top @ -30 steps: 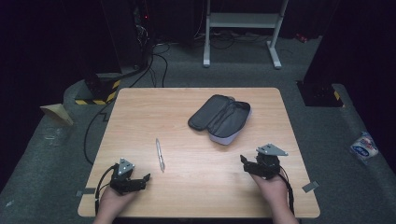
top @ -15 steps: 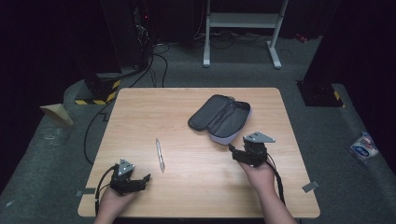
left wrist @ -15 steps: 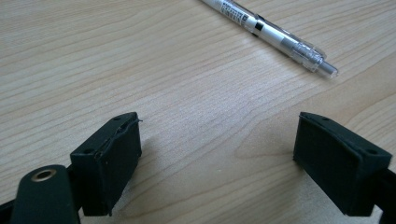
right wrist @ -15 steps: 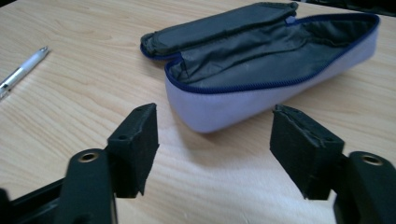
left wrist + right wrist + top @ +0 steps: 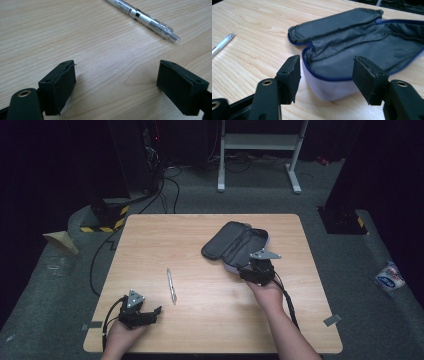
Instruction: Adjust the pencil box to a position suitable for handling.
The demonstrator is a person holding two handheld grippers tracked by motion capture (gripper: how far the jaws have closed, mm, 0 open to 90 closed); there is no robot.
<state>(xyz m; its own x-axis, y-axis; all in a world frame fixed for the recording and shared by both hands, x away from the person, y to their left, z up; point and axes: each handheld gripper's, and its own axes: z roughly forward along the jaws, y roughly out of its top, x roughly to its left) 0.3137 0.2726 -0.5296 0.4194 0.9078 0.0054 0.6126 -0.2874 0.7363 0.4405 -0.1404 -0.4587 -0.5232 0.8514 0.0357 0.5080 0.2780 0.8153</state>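
Claws both gape: right claw (image 5: 325,76), jaws just narrowing, straddles open pencil case (image 5: 362,47) rim untouched; left claw (image 5: 116,86) rests near pen (image 5: 140,16).

Light falls on the pale wooden bench (image 5: 150,240) while the room behind sinks into darkness. Grey carpet floor (image 5: 200,195) spreads all around. A white metal stand (image 5: 257,142) sits at the back, black cables (image 5: 165,185) snake across the floor beside a dark cabinet (image 5: 130,160), and yellow-black hazard tape (image 5: 102,227) marks the bench's far left corner
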